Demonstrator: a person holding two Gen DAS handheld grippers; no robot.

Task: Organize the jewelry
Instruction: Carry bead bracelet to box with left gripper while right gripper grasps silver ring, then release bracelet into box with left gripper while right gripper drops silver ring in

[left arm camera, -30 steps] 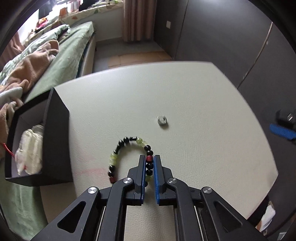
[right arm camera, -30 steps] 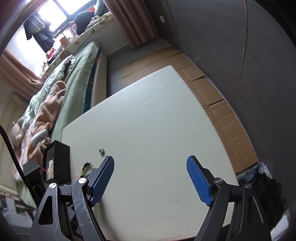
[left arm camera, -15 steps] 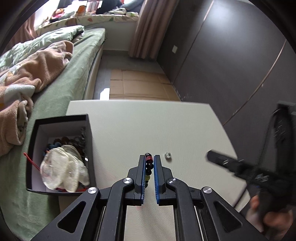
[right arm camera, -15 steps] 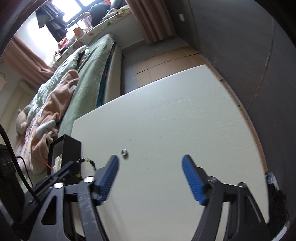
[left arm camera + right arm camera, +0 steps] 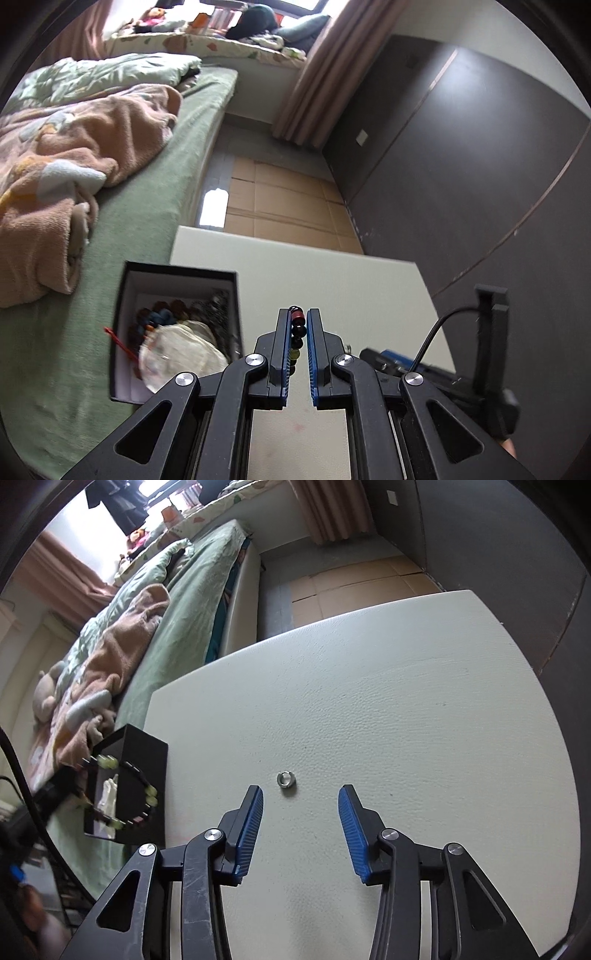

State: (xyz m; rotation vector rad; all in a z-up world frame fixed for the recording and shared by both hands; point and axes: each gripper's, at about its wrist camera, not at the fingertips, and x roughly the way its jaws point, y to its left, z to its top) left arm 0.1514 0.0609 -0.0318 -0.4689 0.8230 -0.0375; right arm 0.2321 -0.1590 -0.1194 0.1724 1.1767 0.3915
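My left gripper is shut on a beaded bracelet of black, red and pale green beads, held up in the air to the right of the black jewelry box. In the right wrist view the bracelet hangs from that gripper over the box. The box holds several pieces of jewelry and a clear pouch. My right gripper is open and empty just above the white table. A small silver ring lies on the table just beyond its fingertips, between them.
A bed with green sheets and a pink blanket runs along the table's left side. Cardboard covers the floor beyond the table. A dark wall stands at the right. The right gripper's body shows at the left view's lower right.
My left gripper has lifted the bracelet off the table and carried it left toward the box. My right gripper has moved forward to the ring, which now sits between its open fingers.
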